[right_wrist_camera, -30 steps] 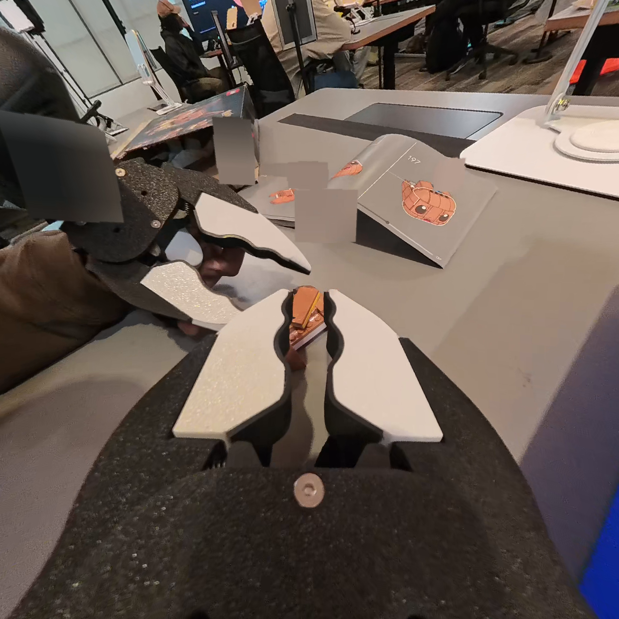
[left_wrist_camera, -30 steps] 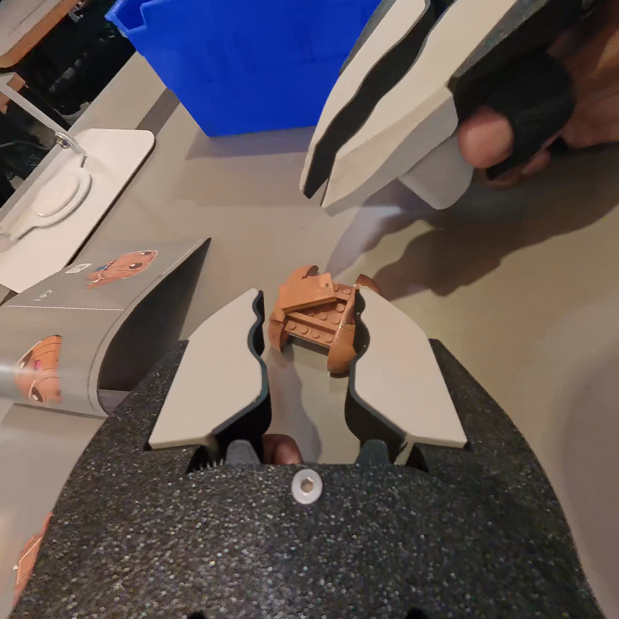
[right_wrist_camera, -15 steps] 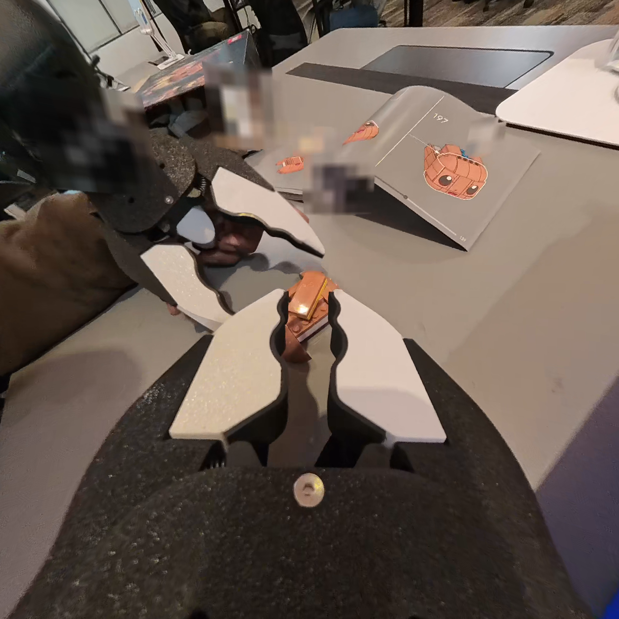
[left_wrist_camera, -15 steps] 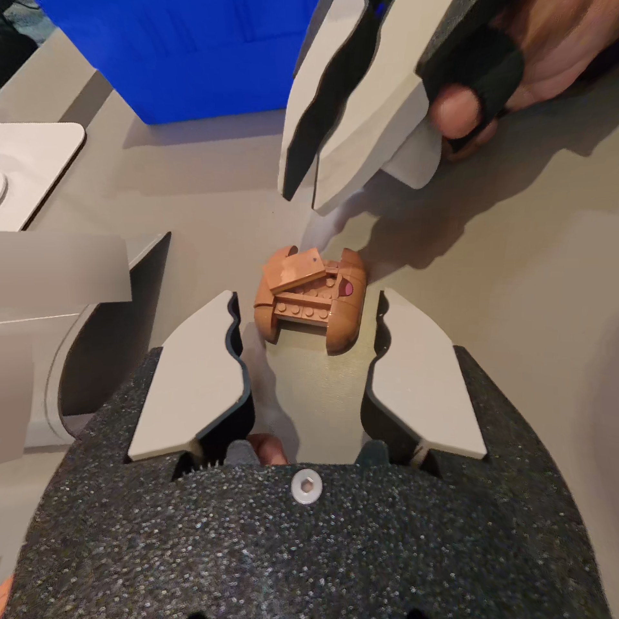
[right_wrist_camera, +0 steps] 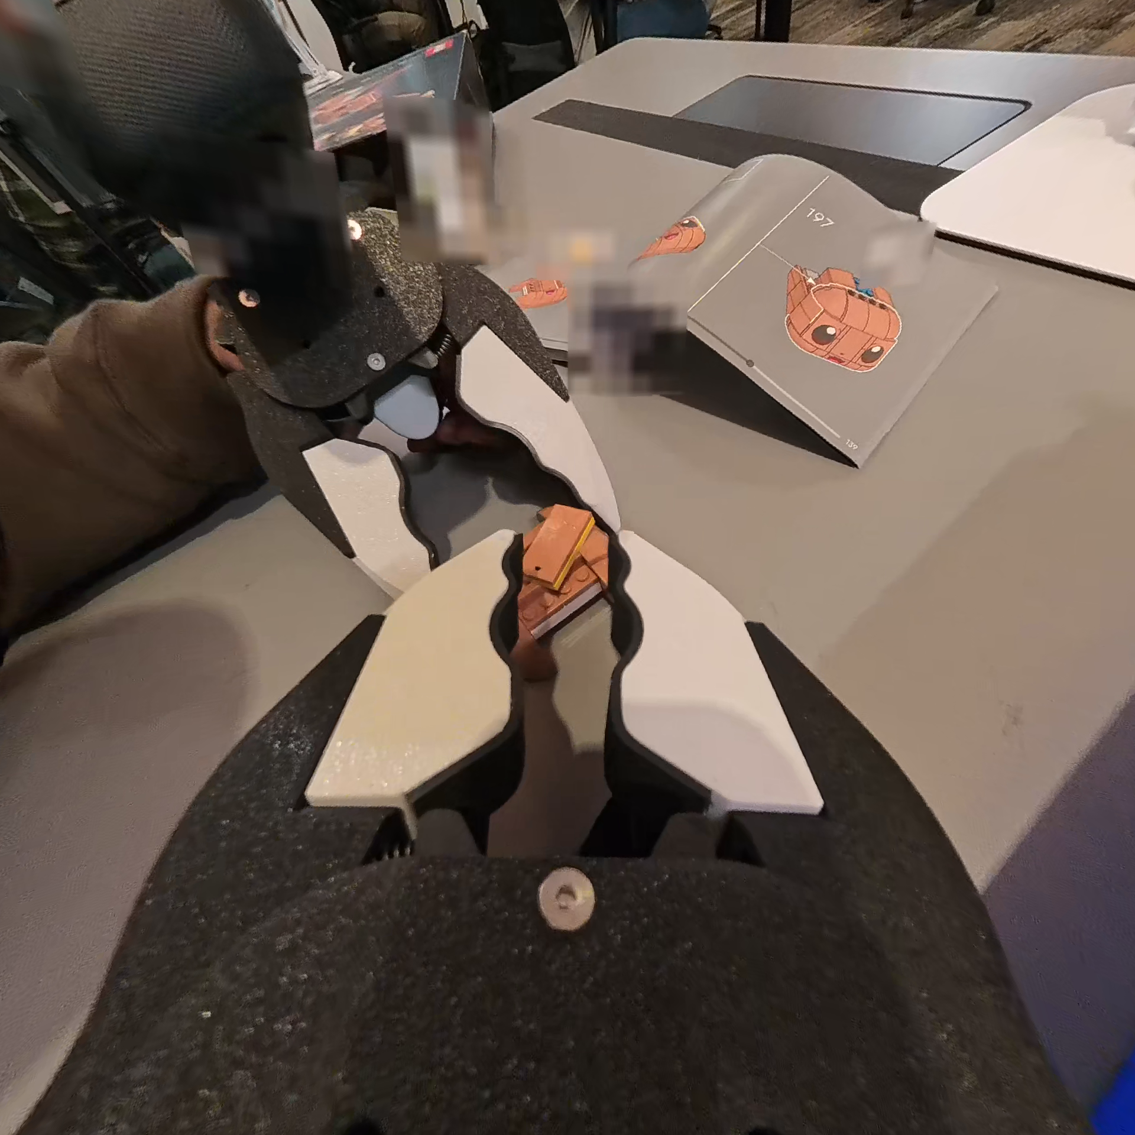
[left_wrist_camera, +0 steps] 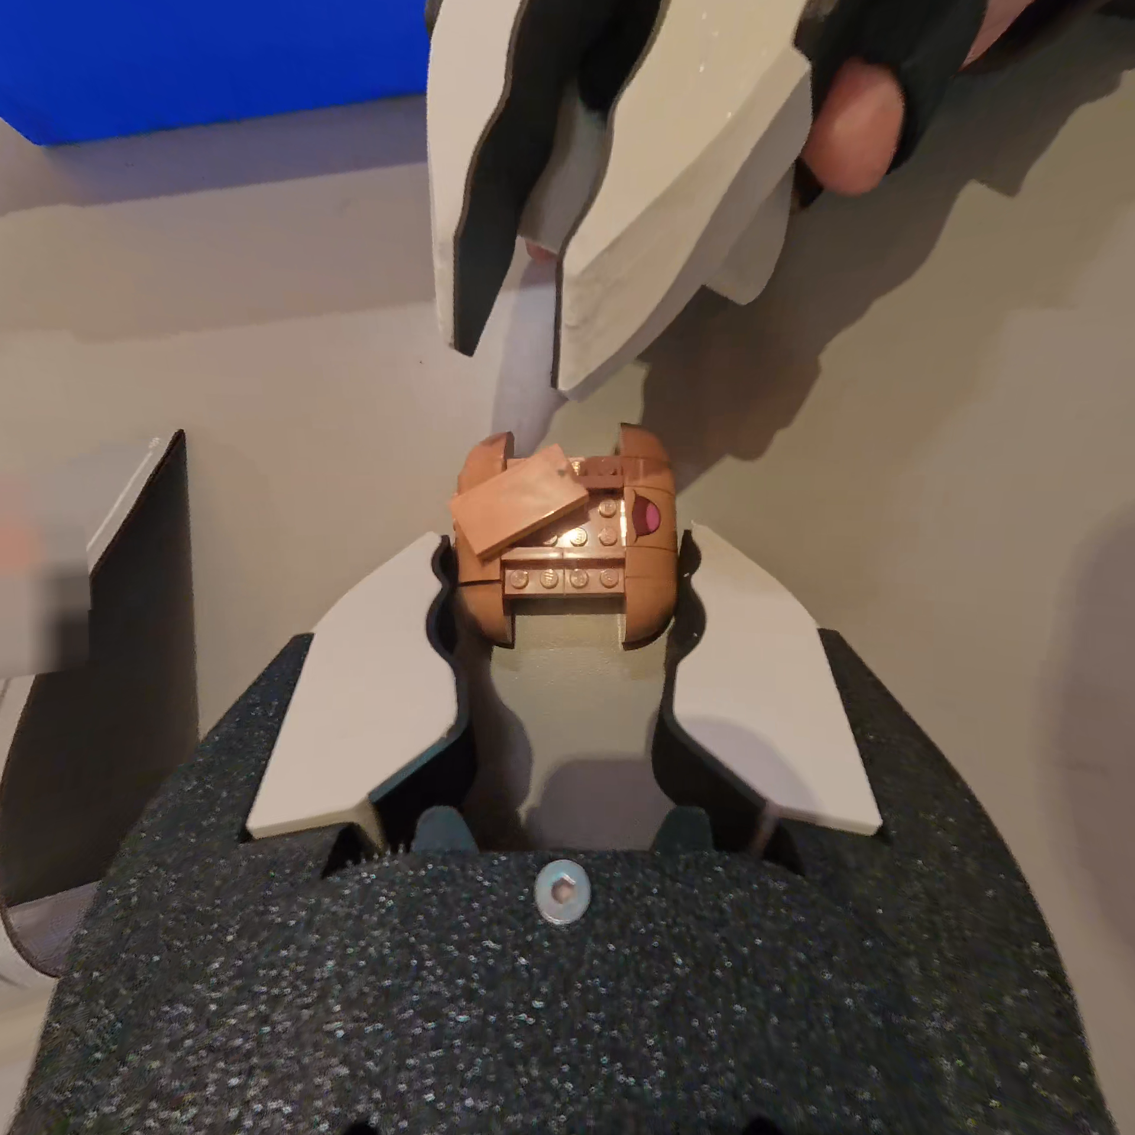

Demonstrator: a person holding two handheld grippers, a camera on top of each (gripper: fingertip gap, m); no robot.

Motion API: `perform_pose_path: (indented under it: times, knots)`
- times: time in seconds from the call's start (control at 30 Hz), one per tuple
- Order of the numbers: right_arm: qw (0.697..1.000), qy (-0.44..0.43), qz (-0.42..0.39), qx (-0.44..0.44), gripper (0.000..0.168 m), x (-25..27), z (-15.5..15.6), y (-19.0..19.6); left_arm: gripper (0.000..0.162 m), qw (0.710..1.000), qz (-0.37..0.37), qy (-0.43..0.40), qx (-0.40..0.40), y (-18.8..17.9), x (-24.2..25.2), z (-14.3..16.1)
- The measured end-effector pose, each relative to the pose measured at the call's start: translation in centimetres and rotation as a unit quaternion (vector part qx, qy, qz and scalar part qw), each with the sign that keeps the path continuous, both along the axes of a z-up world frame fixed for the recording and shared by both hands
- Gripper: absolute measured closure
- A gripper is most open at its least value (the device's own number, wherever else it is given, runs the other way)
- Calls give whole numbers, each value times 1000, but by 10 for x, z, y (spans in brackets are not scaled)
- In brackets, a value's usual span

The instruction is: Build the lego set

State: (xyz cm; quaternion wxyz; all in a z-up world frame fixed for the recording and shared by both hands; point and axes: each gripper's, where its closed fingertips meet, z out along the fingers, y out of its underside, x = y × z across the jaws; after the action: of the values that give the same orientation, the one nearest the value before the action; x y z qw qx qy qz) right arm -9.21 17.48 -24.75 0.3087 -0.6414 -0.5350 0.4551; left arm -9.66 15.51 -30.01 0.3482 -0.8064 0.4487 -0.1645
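Note:
A brown lego assembly rests on the grey table, studs up, with a loose tan tile lying tilted on its top. My left gripper straddles the assembly, and its fingers lie against the two curved sides. My right gripper hovers just above and behind the assembly, with its fingers slightly parted and empty. In the right wrist view the assembly and tile show beyond my right gripper. The left gripper's fingers reach in from the left.
An open instruction booklet lies at the back right and also shows at the left of the left wrist view. A blue bin stands behind. A white pad lies far right. A brown sleeve rests on the table. About 6 cm separates my left fingertips from my right.
My left gripper opened wide, moved forward and closed in on the assembly, which now sits square between its fingers. My right gripper came closer over the assembly and its fingers parted a little.

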Motion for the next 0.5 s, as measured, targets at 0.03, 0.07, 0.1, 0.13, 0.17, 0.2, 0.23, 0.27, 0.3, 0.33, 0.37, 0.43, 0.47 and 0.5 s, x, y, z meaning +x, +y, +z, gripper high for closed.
perform_pose_path:
  times: [0.03,0.07,0.1,0.13,0.17,0.2,0.23,0.27,0.3,0.33,0.37,0.43,0.47,0.5]
  knots:
    - [1000,-2,-2,2,142,1,0,1,92,1000,5,0,2,0,0,0]
    - [1000,-5,-4,6,142,2,-1,2,92,1000,13,1,4,1,-1,1]
    - [1000,-8,-6,10,141,4,-2,2,92,1000,24,2,5,2,-1,1]
    - [1000,-11,-7,12,141,5,-2,3,92,999,35,3,6,2,-2,1]
    - [1000,-16,-8,13,140,6,-3,3,92,999,49,3,7,3,-2,1]
    - [1000,-21,-7,12,140,7,-5,3,92,998,63,5,11,4,-3,1]
    - [1000,-27,-6,11,139,7,-6,2,93,997,74,6,16,5,-3,2]
    - [999,-33,-4,11,138,7,-8,1,93,996,81,7,22,5,-2,3]
    - [999,-38,-1,12,137,7,-9,0,93,996,89,9,28,6,-1,4]
    - [999,-39,0,14,136,7,-10,-1,92,995,95,12,34,6,0,5]
    - [999,-40,1,14,136,7,-10,-2,92,994,103,13,42,6,1,6]
    - [999,-39,5,8,135,6,-9,-3,93,991,121,15,56,9,4,8]
    - [999,-39,6,5,134,6,-9,-4,93,990,129,12,62,10,5,11]
    - [999,-39,6,5,134,5,-9,-5,93,988,139,8,67,11,6,13]
